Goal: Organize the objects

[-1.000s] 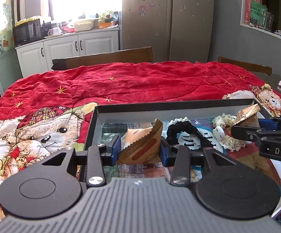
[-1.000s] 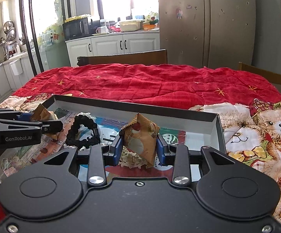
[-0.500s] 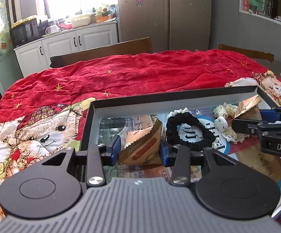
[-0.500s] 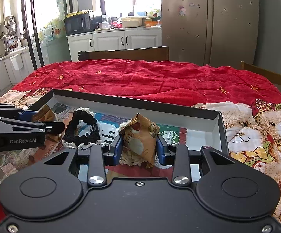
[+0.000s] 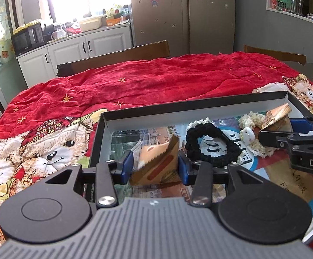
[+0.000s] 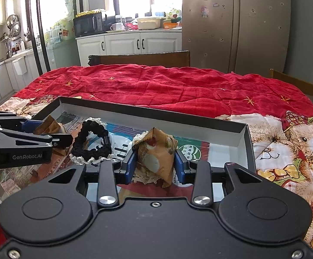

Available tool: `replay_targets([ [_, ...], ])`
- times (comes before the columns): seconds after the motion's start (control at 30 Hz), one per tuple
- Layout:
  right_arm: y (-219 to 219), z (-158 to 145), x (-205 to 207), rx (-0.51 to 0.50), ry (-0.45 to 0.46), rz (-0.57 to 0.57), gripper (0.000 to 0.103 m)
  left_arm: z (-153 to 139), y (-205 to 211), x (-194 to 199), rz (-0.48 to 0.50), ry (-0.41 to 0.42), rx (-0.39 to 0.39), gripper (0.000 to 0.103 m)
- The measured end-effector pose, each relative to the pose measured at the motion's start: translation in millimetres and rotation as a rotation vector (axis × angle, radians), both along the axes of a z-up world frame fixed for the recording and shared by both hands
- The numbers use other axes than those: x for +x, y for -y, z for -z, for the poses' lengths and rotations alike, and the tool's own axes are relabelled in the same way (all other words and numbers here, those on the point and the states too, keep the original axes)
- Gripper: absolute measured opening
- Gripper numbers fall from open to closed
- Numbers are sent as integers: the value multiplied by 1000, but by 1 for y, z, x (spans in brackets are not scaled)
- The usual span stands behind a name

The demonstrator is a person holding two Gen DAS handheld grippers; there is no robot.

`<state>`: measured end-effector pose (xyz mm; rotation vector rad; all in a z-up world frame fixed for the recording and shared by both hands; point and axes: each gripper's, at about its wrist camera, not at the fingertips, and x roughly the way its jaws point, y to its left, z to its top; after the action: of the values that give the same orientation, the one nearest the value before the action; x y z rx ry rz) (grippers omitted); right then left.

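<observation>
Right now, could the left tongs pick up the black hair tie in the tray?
Probably not yet. The left tongs are shut on a snack packet, so they have no free grip. The black hair tie lies uncovered in the tray, just right of the fingertips; the way looks free once the packet is released.

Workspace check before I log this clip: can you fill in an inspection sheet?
Surface: red bear-print quilt over the table.
Job's things: shallow box; black scrunchie and white lace scrunchie lie in it.
Clutter: nothing seen.
Grippers: left gripper shut on a brown snack packet; right gripper shut on another snack packet; both over the box.
Cables: nothing seen.
Surroundings: chair, fridge, microwave.
</observation>
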<state>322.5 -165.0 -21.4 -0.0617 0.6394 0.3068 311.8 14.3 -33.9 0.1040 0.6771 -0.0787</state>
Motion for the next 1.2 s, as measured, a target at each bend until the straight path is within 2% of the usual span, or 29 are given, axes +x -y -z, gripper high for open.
replay_targets([
  [0.27,1,-1,-1,4,2,1,39,0,0,0,0,5,1,53],
  [0.4,1,-1,-1,5,4,1,43,-1,0,-1,0,8,-1,61],
  [0.83,2,-3,-4,10,19,-3,48,-4,1,-5,2,36,-9,66],
  [1.2,6,-7,-10,19,53,4,50,-9,0,-13,-16,100,-19,78],
])
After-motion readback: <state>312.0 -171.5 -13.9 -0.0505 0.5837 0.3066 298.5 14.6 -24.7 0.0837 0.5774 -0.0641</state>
